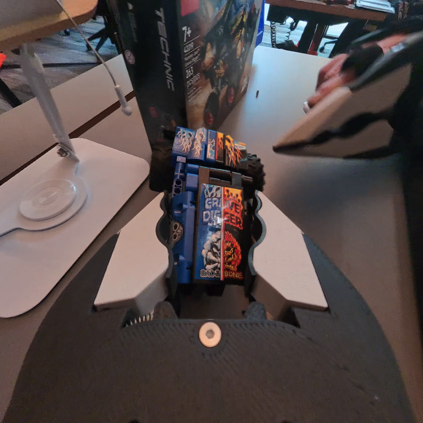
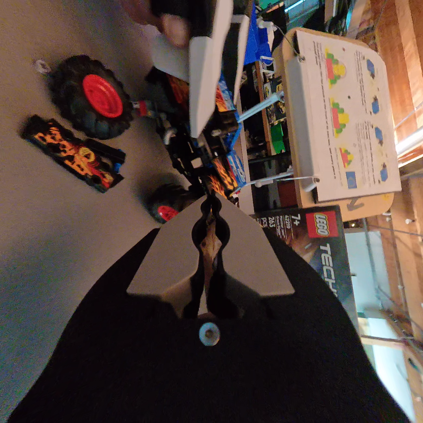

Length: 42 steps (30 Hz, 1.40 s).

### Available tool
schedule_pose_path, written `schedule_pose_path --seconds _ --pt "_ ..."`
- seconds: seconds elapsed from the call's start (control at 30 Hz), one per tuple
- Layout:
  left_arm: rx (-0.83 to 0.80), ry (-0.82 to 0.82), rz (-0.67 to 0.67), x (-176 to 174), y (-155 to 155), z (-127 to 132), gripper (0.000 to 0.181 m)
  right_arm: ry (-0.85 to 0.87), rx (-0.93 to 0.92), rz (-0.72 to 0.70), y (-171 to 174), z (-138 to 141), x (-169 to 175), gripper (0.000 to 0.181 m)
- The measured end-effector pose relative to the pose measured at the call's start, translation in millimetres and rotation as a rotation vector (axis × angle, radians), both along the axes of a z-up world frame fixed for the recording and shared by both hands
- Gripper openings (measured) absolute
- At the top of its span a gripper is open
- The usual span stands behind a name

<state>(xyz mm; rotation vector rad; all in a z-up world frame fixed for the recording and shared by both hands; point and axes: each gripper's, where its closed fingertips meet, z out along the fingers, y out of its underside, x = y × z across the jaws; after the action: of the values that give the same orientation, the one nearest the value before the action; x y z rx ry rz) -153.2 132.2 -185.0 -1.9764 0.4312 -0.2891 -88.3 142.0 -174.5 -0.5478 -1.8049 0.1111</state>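
The left claw [image 1: 211, 231] clamps the toy truck [image 1: 212, 217] at frame centre; the right claw [image 2: 211, 206], rolled sideways, is pinched nearly closed at the truck's end.

- one brick-built toy truck [image 1: 212, 217], blue and orange-black; near centre
- one toy box [image 1: 190, 59] standing just behind it, far side
- two big black tyres with red hubs [image 2: 93, 97] showing in the right wrist view
- one loose flame-printed panel [image 2: 73, 153] lying by the tyres
- one white lamp base [image 1: 52, 199], left
- two grippers [image 1: 210, 231]; one each side
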Motion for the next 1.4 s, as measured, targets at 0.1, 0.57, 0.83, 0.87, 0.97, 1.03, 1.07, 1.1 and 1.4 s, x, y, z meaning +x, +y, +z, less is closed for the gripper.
schedule_pose_path --seconds 0.1,0.57,0.83,0.87,0.97,1.03,1.07,1.1,1.4 --pt "-0.006 -0.034 0.029 -3.0 1.8 1.3 0.069 -0.020 -0.253 -0.057 20.9 1.2 0.5 0.014" --pt "-0.031 -0.137 0.023 -5.0 1.5 4.6 0.069 0.019 -0.637 -0.185 50.1 -21.6 -33.5 0.013" --pt "-0.043 -0.114 0.036 -6.5 0.9 4.2 0.070 0.001 -0.784 -0.202 50.7 -24.3 -35.8 0.010" --pt "-0.045 -0.102 0.038 -6.9 0.6 4.7 0.070 -0.004 -0.777 -0.205 50.5 -24.7 -36.7 0.008" --pt "0.000 -0.007 0.057 -9.0 -0.6 15.3 0.070 -0.009 -0.748 -0.213 48.0 -23.1 -36.8 0.007" --pt "0.031 0.091 0.077 -8.5 -2.5 27.3 0.075 -0.017 -0.723 -0.198 41.7 -20.9 -36.5 0.007" --pt "0.030 0.156 0.076 -6.4 -3.6 29.0 0.076 -0.009 -0.707 -0.190 38.7 -16.8 -36.4 0.006" --pt "0.009 0.224 0.070 -4.0 -4.9 26.2 0.078 -0.002 -0.682 -0.186 35.9 -12.0 -35.7 0.007" --pt "-0.141 0.439 0.121 -13.5 -4.6 -3.4 0.067 0.092 -0.412 -0.109 4.9 25.4 -25.8 0.006"
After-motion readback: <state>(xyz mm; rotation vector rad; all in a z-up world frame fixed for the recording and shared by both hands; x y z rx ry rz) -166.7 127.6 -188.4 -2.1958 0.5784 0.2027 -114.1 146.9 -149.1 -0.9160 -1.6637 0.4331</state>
